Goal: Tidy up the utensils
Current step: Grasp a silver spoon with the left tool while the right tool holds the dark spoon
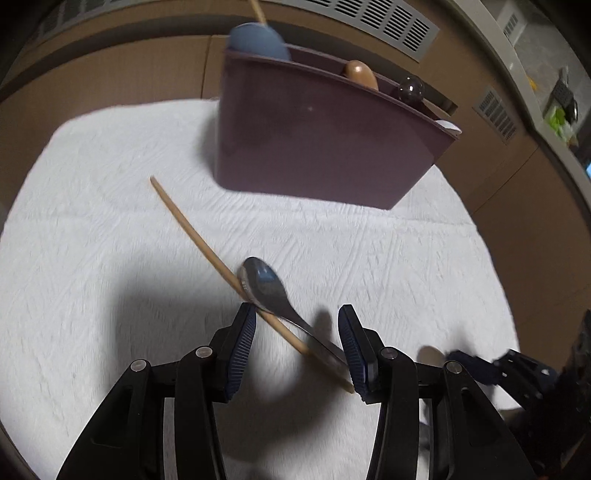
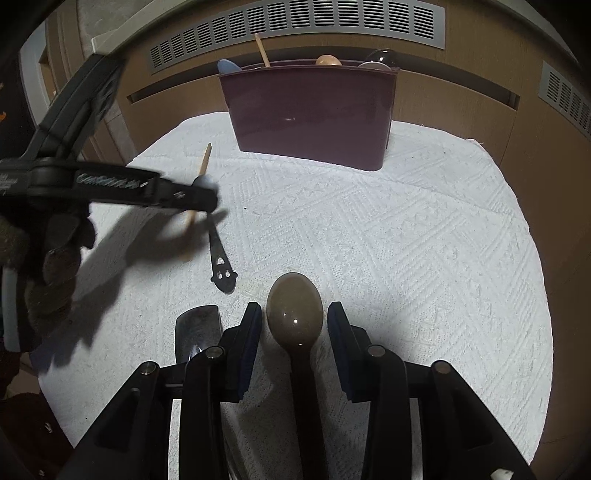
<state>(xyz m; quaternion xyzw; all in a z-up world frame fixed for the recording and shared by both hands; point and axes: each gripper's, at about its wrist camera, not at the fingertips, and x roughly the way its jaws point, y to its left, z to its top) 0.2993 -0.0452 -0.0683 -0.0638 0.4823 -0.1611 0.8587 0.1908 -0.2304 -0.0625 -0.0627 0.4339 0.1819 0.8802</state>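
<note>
A purple-brown utensil holder (image 1: 317, 140) (image 2: 314, 114) stands at the far side of the white towel. Inside it are a blue spoon (image 1: 255, 40), a tan spoon (image 1: 360, 72), a dark spoon (image 1: 410, 88) and a stick. A metal spoon (image 1: 264, 282) and a wooden chopstick (image 1: 184, 218) lie crossed on the towel. My left gripper (image 1: 297, 321) (image 2: 207, 195) is open, straddling both. A brown spoon (image 2: 295, 310) with a dark handle lies between the pads of my right gripper (image 2: 293, 321). That gripper is open, with gaps on both sides.
The white textured towel (image 2: 406, 240) covers the work surface and ends at brown cabinet fronts with vent grilles (image 2: 295, 22). Another metal utensil (image 2: 199, 325) lies just left of my right gripper. A gloved hand (image 2: 48, 251) holds the left gripper.
</note>
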